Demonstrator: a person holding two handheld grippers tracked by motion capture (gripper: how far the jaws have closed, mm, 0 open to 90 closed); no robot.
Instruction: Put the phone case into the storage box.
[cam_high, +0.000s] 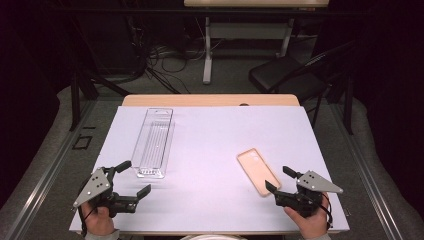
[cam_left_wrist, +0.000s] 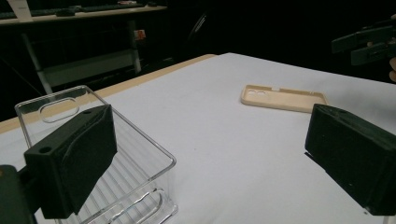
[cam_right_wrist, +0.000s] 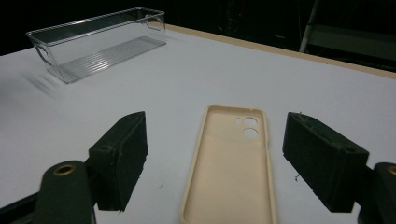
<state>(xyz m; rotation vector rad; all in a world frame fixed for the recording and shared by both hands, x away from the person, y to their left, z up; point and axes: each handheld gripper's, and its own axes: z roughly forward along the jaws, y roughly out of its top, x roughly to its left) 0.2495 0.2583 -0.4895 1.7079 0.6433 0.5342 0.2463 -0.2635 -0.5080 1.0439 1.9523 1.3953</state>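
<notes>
A white table (cam_high: 210, 150) carries a clear plastic bin (cam_high: 153, 142), just ahead of the left gripper (cam_high: 134, 177), and a beige phone case (cam_high: 258, 170), lying hollow side up with its near end between the jaws of the right gripper (cam_high: 279, 179). Both hands rest low at the near edge, jaws wide and gripping nothing. The right gripper view shows the case's camera cutouts (cam_right_wrist: 250, 127); the left gripper view shows the bin's ribbed floor (cam_left_wrist: 126, 186).

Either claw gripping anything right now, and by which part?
Nothing is held. The right claw is open with the phone case lying between its jaws, untouched. The left claw is open beside the clear bin.
</notes>
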